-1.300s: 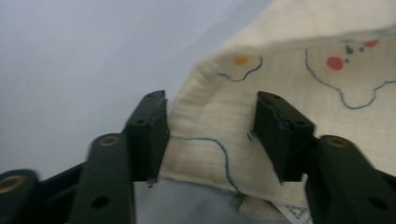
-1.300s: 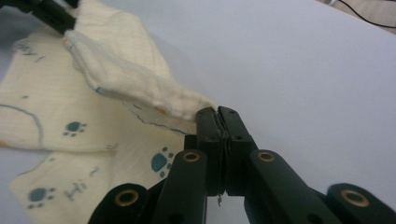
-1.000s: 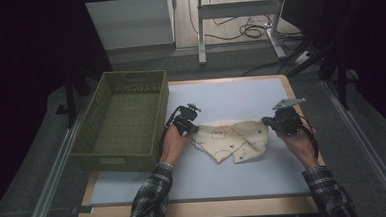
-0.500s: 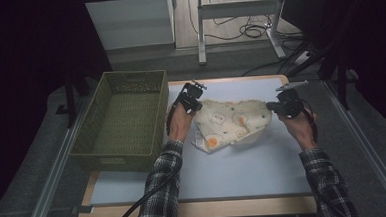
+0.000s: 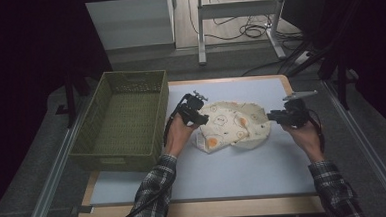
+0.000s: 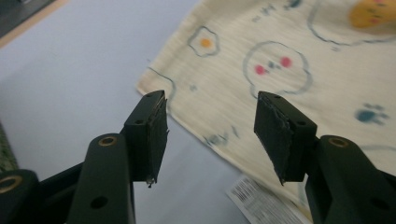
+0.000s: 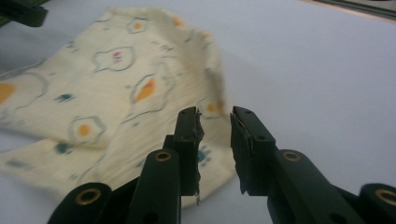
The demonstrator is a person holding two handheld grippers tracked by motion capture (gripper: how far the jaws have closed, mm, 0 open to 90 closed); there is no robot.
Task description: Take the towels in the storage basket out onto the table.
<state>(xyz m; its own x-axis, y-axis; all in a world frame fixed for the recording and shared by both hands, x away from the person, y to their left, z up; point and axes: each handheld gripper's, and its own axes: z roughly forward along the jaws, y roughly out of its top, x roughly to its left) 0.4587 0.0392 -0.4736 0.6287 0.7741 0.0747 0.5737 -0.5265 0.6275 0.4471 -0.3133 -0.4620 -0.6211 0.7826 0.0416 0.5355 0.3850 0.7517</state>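
A cream cloth [image 5: 234, 126] printed with eggs and small faces lies loosely spread in the middle of the pale blue table [image 5: 244, 176]. My left gripper [image 5: 203, 119] hovers at the cloth's left edge. Its jaws have just been opening and stand wide apart [image 6: 210, 135], above the cloth's corner [image 6: 289, 60], with nothing pressed between them. My right gripper [image 5: 272, 117] is at the cloth's right edge. Its jaws [image 7: 215, 140] have just been opening too and show a narrow gap, with the cloth [image 7: 107, 84] lying below them, not pinched.
A green mesh basket [image 5: 126, 117] stands along the table's left side, close to my left hand. A white printed label [image 6: 261, 200] sticks out from under the cloth's edge. The table's wooden rim [image 5: 206, 208] runs along the front.
A second ago both grippers held the bunched cloth. They carried it toward the table's far side and spread it. Now both have let go, and the cloth lies on the table.
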